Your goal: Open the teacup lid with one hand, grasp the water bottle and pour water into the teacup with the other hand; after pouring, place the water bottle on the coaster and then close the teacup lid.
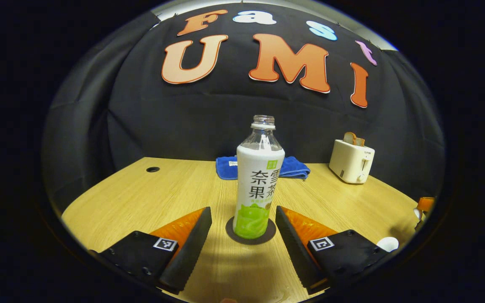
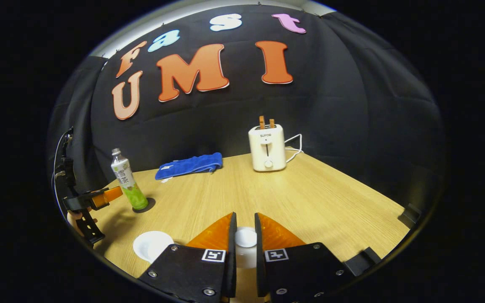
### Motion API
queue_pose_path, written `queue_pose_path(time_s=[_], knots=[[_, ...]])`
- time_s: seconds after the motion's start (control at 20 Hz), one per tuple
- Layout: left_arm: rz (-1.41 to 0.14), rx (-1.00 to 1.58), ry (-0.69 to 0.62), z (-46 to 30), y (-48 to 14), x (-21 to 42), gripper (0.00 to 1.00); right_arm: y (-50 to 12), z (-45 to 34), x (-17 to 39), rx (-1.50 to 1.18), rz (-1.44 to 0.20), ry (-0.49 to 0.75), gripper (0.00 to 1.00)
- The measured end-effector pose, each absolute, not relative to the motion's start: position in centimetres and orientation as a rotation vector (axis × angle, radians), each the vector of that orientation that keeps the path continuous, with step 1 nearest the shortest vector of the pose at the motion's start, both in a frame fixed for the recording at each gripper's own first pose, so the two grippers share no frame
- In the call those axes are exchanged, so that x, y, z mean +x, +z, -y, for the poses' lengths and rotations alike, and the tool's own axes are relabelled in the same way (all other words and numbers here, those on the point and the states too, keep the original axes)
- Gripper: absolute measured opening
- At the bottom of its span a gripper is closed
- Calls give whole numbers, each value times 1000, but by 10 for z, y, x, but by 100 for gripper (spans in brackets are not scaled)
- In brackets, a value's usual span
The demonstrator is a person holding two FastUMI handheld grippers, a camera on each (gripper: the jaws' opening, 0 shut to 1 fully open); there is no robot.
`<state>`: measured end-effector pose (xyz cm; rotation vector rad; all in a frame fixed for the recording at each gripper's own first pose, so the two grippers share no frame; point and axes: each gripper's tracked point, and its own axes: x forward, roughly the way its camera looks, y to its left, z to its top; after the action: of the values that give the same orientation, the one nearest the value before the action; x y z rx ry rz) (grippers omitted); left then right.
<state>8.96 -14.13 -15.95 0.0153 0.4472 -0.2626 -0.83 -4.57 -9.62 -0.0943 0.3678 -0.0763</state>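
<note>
A pale wooden desk (image 2: 318, 198) carries the non-task things. Toward its far edge, against the black cloth wall, lies a folded blue towel (image 2: 190, 165), with a small white tag at one end. To the right of it stands a cream toaster (image 2: 267, 147) with two slices of toast (image 2: 266, 122) upright in its slots and a white cord (image 2: 295, 145) trailing behind it. A small round hole (image 1: 153, 169) sits in the desk's far left part.
</note>
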Motion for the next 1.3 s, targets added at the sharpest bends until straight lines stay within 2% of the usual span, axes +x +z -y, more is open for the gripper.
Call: queue_pose_path(time_s=[0.35, 0.75, 1.2, 1.3], knots=[[-339, 66, -212, 107, -120, 59, 98, -105, -24, -9, -136, -363, 85, 19], [-335, 15, -177, 93, -113, 40, 98, -132, -84, -11, -182, -380, 219, 19], [-343, 20, -181, 95, -114, 38, 96, -150, -89, -10, -219, -420, 236, 20], [-342, 21, -183, 96, -113, 39, 98, -153, -88, -10, -224, -431, 239, 24]])
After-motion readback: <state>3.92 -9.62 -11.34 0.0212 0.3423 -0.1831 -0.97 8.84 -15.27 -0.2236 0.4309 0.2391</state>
